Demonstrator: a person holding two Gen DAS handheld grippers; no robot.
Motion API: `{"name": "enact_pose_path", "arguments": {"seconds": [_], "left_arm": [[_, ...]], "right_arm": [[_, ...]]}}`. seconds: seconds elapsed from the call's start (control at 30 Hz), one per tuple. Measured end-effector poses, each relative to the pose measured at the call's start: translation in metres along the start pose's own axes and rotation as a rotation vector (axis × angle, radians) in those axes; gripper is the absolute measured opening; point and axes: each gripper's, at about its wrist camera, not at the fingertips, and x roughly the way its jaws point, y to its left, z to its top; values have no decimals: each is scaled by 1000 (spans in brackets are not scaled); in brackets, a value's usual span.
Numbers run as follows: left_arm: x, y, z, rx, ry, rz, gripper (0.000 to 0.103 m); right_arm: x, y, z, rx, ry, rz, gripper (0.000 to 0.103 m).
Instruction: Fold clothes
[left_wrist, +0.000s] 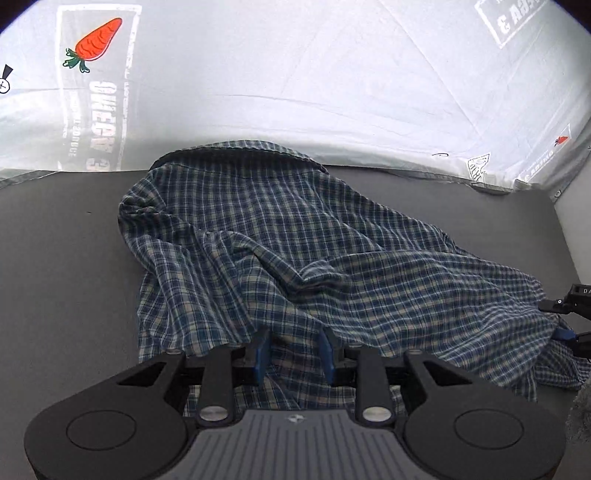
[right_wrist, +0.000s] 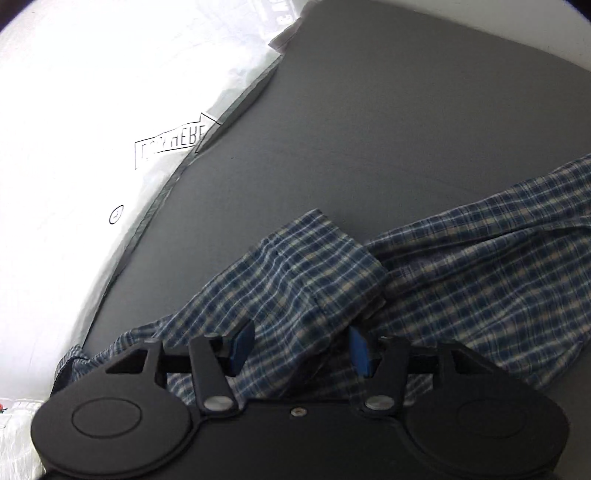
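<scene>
A blue and cream plaid shirt (left_wrist: 295, 240) lies crumpled on a dark grey surface (left_wrist: 66, 258), its collar at the far side. My left gripper (left_wrist: 294, 350) sits at the shirt's near edge. Its blue pads (left_wrist: 261, 352) stand partly apart, with smooth cloth running between them and folds rising toward the fingertips. In the right wrist view, my right gripper (right_wrist: 301, 347) hovers wide open over a folded sleeve or cuff of the shirt (right_wrist: 314, 266). Nothing is pinched between its blue pads (right_wrist: 360, 350). The right gripper (left_wrist: 569, 325) also shows at the right edge of the left wrist view.
White printed sheeting with a carrot picture (left_wrist: 96, 40) and lettering covers the area beyond the grey surface. That sheeting (right_wrist: 74, 147) borders the surface's left side in the right wrist view. Bare grey surface (right_wrist: 406, 110) lies past the shirt.
</scene>
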Motion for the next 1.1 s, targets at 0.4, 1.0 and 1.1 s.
{"name": "enact_pose_path", "arguments": {"seconds": [0.4,1.0,1.1], "left_arm": [[-27,17,-7,-137,-44,-26,31],[-250,58,-216,-620,-137,-202,56],[-249,47,-228,-581,-102,-206,56]], "right_arm": [[-92,104,-49,-588,-417,61,16],[-237,104,-374,-1394,-49,624,15],[-243,82,-406,-1448,18,619,14]]}}
